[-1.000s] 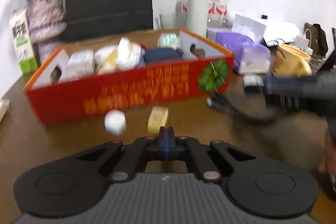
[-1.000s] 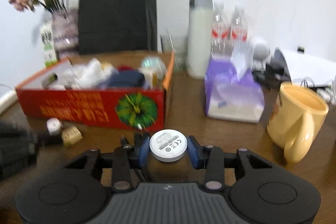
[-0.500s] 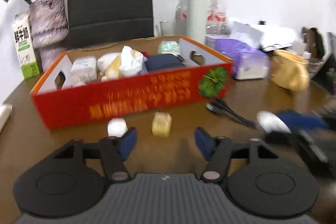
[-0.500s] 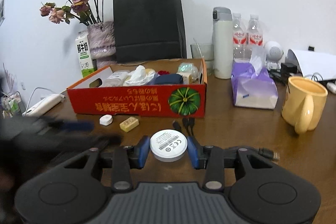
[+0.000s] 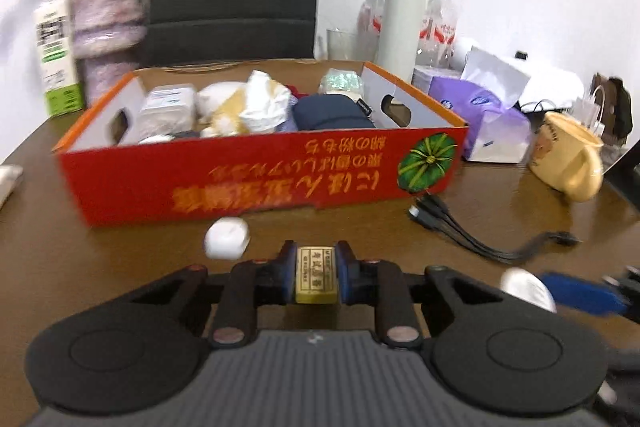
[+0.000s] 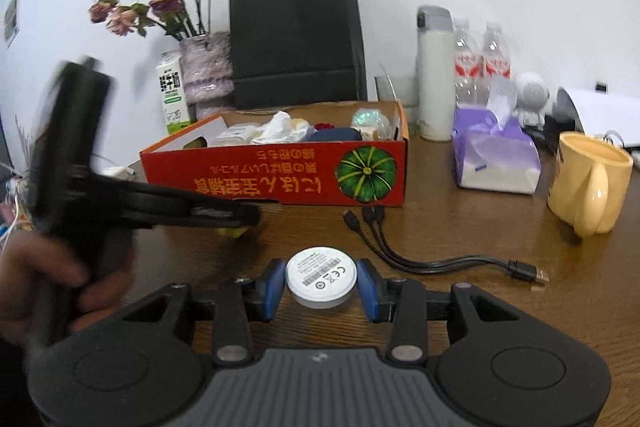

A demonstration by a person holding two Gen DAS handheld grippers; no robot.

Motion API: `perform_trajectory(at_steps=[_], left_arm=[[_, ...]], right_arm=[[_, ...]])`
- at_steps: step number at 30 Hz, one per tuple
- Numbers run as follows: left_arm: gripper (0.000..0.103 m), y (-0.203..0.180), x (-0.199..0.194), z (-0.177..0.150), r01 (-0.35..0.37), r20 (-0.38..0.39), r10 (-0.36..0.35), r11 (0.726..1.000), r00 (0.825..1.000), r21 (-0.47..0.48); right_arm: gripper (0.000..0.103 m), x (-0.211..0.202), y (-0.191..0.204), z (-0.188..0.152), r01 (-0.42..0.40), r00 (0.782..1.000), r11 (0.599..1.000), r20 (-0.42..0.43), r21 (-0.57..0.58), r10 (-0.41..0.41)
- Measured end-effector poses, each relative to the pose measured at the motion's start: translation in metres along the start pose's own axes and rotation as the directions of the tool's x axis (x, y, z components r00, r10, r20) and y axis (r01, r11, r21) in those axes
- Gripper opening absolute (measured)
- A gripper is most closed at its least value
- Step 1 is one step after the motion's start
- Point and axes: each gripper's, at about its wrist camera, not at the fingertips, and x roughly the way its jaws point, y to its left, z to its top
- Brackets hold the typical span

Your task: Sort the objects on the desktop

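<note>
My left gripper (image 5: 317, 273) is shut on a small yellow eraser block (image 5: 316, 275), just in front of the red cardboard box (image 5: 256, 179). A white earbud case (image 5: 226, 238) lies on the table to its left. My right gripper (image 6: 321, 283) is shut on a round white disc (image 6: 321, 277) above the table. The box (image 6: 280, 179) holds tissues, packets and a dark blue pouch (image 5: 332, 111). In the right wrist view the left gripper (image 6: 240, 217) reaches in from the left, in front of the box.
A black multi-head cable (image 6: 420, 255) lies in front of the box. A yellow mug (image 6: 588, 183), purple tissue pack (image 6: 496, 163), white thermos (image 6: 434, 75), water bottles, black paper bag (image 6: 296, 39), flower vase and milk carton (image 6: 173, 95) stand around the brown table.
My left gripper opened, moved onto the yellow eraser and shut on it. My right gripper kept hold of the white disc and drew back and up from the box.
</note>
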Motion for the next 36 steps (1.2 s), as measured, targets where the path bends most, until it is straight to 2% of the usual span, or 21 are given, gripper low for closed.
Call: perform_trajectory(at_steps=[5,9,12,16,20,23,36], left_arm=[[0.021,0.019,-0.071,-0.040,-0.031,0.028,0.034,0.995,0.999,-0.093],[0.021,0.032,-0.105,-0.066,-0.093,-0.009,0.093,0.988,0.996,-0.124],[0.021,0.041,-0.129,-0.081,-0.109,-0.009,0.108,0.985,0.994,-0.138],[0.021,0.046,-0.152,-0.099,-0.110,-0.002,0.110,0.985,0.994,-0.135],[0.021,0.045,-0.162,-0.111,-0.104,0.002,0.105,0.985,0.994,-0.137],[0.021,0.043,-0.159,-0.111,-0.099,0.006,0.101,0.985,0.995,-0.142],[0.021,0.048,-0.145,-0.104,-0.101,-0.020,0.099,0.984,0.995,-0.150]], right_arm=[[0.038,-0.005,0.005,-0.001,-0.038,0.999,0.999,0.000,0.037,0.038],[0.038,-0.014,0.029,-0.006,-0.073,0.997,0.995,-0.007,0.063,0.073],[0.038,-0.029,0.057,-0.017,-0.108,0.994,0.992,-0.017,0.063,0.109],[0.038,-0.048,0.083,-0.032,-0.108,0.993,0.994,-0.049,0.028,0.109],[0.038,-0.068,0.093,-0.046,-0.094,0.993,0.996,-0.068,0.010,0.095],[0.038,-0.079,0.089,-0.050,-0.138,0.990,0.989,-0.035,0.044,0.139],[0.038,-0.064,0.082,-0.046,-0.114,0.992,0.991,-0.054,0.077,0.118]])
